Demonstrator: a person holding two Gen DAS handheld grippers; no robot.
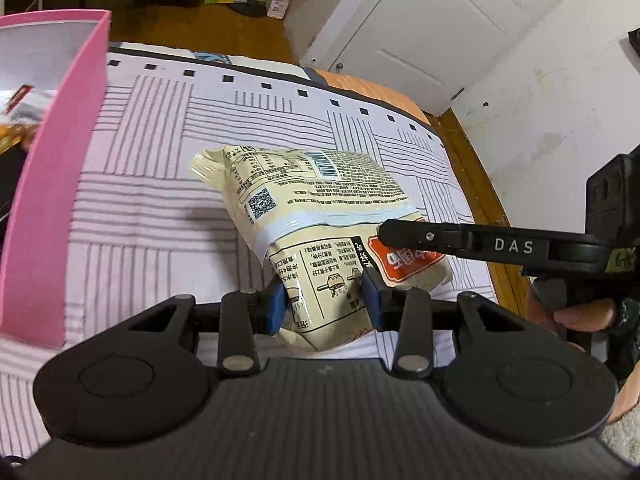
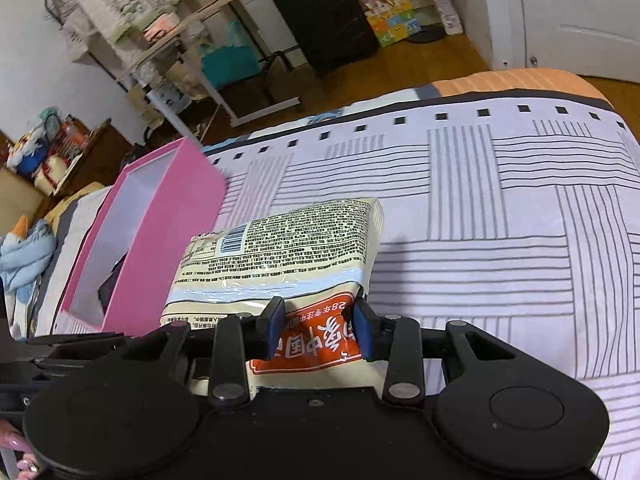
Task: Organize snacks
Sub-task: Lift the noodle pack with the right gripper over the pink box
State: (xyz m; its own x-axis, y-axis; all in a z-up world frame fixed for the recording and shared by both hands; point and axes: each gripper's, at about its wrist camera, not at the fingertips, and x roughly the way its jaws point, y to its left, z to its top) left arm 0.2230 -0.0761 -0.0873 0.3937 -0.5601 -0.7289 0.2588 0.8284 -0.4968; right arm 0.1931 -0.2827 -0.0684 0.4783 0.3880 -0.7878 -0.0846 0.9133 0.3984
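Striped bedspread (image 2: 500, 208), wood floor (image 2: 448, 56) — both claws clamped on snack bag (image 1: 320, 200), seemingly lifted.

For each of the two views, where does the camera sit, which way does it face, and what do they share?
Left wrist: on the left gripper, looking down over the bed toward a white door; the right gripper and a hand show.
Right wrist: on the right gripper, looking down toward the pink box and suitcase; fingertips show.
Shared: the snack bag, gripped by both jaws.
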